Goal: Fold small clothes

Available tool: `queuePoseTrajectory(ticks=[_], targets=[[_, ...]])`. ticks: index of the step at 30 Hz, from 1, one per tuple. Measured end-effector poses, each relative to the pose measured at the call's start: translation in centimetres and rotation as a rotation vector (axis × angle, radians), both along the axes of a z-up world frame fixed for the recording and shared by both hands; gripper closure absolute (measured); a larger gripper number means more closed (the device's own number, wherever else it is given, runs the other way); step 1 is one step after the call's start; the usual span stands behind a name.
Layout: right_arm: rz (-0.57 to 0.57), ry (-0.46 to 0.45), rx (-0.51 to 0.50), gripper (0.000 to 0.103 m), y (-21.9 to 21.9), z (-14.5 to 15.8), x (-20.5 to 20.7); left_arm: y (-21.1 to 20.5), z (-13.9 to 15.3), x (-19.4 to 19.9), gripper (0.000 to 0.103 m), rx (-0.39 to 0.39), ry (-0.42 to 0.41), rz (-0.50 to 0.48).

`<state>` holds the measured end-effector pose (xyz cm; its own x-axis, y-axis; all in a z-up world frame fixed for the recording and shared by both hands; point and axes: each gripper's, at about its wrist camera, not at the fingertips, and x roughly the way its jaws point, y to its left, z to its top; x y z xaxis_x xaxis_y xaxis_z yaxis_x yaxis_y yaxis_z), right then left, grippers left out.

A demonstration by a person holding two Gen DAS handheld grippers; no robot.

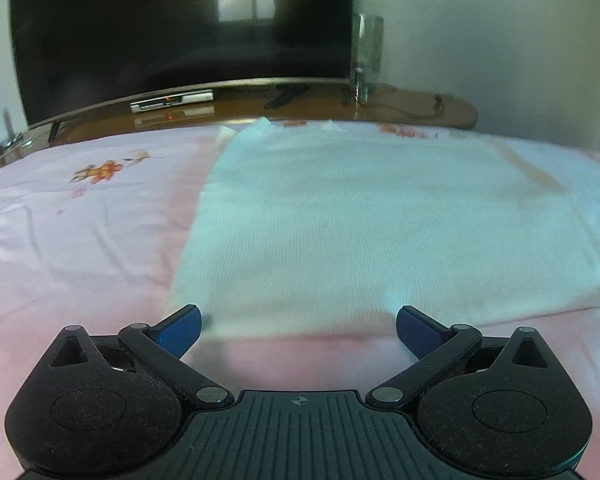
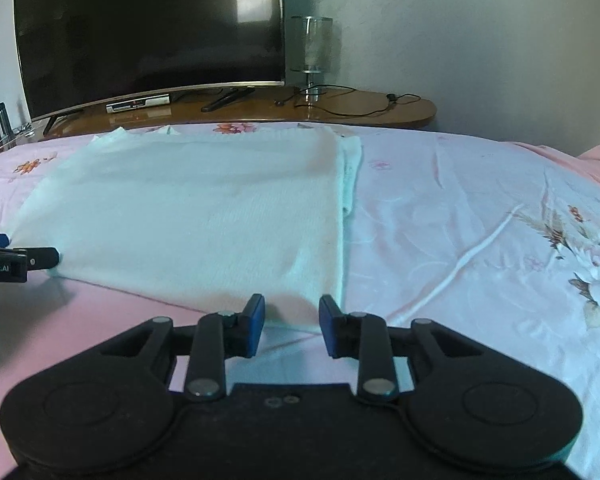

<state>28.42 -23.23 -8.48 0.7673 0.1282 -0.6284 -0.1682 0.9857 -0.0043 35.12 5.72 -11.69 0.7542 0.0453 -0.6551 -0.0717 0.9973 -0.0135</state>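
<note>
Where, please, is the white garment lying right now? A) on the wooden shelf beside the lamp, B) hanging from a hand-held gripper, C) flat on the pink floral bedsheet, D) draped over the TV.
C: the garment is spread flat on the bedsheet, with pink sheet showing on both sides of it in the two wrist views.

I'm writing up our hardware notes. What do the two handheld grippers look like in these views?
Both are matte black plastic. The left gripper and right gripper each have two rounded, disc-like lobes, black linkage arms with silver pivot pins, and blue textured pads on the jaws. The left one's centre plate is ribbed with a small crosshair mark. Seen from the right wrist, its side carries white lettering ending "Robot.AI". No hands or sleeves show.
</note>
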Motion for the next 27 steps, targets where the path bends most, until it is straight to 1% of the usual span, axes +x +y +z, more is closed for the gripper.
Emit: queuePoseTrajectory(ticks=[1,2,4,6,7,8,10,11,12,13,14,15,17,18,20,21,25,27], targets=[[0.000,-0.007,0.006,0.073,-0.2,0.6,-0.6,0.6,0.3,-1.1,0.000,-0.063,-0.011,0.013],[0.000,-0.019,0.010,0.073,-0.4,1.1,-1.0,1.5,0.2,-1.9,0.001,-0.145,-0.007,0.030],[0.000,-0.032,0.013,0.072,-0.5,1.8,-1.5,3.3,-0.4,-3.0,0.002,-0.337,0.008,0.071],[0.007,-0.039,0.019,0.071,-0.4,2.4,-1.7,4.8,-0.7,-3.8,0.007,-0.472,-0.022,0.128],[0.013,-0.042,0.020,0.070,-0.2,2.6,-1.9,5.4,-0.9,-3.7,0.007,-0.528,-0.022,0.150],[0.020,-0.044,0.024,0.070,0.1,2.8,-1.9,6.1,-1.0,-3.5,0.011,-0.587,-0.020,0.174],[0.032,-0.047,0.038,0.069,0.6,3.2,-2.1,7.6,-1.8,-2.9,0.023,-0.725,-0.017,0.240],[0.038,-0.046,0.049,0.069,0.9,3.3,-2.0,8.2,-2.4,-2.6,0.037,-0.783,-0.014,0.277],[0.043,-0.046,0.061,0.069,1.1,3.4,-2.0,8.9,-3.1,-2.5,0.044,-0.841,-0.012,0.327],[0.046,-0.046,0.072,0.069,1.3,3.5,-2.0,9.6,-3.6,-2.4,0.044,-0.917,-0.013,0.375],[0.047,-0.046,0.078,0.068,1.5,3.6,-1.9,9.7,-4.0,-2.2,0.044,-0.961,-0.008,0.402],[0.052,-0.045,0.082,0.068,1.7,3.6,-1.8,9.6,-4.1,-2.2,0.044,-0.980,-0.002,0.424],[0.061,-0.045,0.083,0.068,2.1,3.7,-1.7,9.1,-4.2,-2.1,0.044,-0.978,-0.010,0.443],[0.067,-0.045,0.085,0.067,2.3,3.7,-1.6,9.0,-4.4,-1.9,0.044,-0.982,-0.021,0.454],[0.074,-0.048,0.093,0.067,2.7,3.7,-1.2,9.2,-5.0,-1.3,0.044,-1.025,-0.052,0.487],[0.074,-0.047,0.099,0.066,2.9,3.7,-0.8,9.4,-5.0,-0.6,0.044,-1.031,-0.061,0.491],[0.084,-0.034,0.147,0.067,4.2,3.7,1.2,9.3,-5.4,2.1,0.043,-1.023,-0.104,0.467],[0.108,-0.045,0.184,0.074,4.9,3.9,2.4,9.3,-5.4,3.1,0.044,-1.012,-0.136,0.451]])
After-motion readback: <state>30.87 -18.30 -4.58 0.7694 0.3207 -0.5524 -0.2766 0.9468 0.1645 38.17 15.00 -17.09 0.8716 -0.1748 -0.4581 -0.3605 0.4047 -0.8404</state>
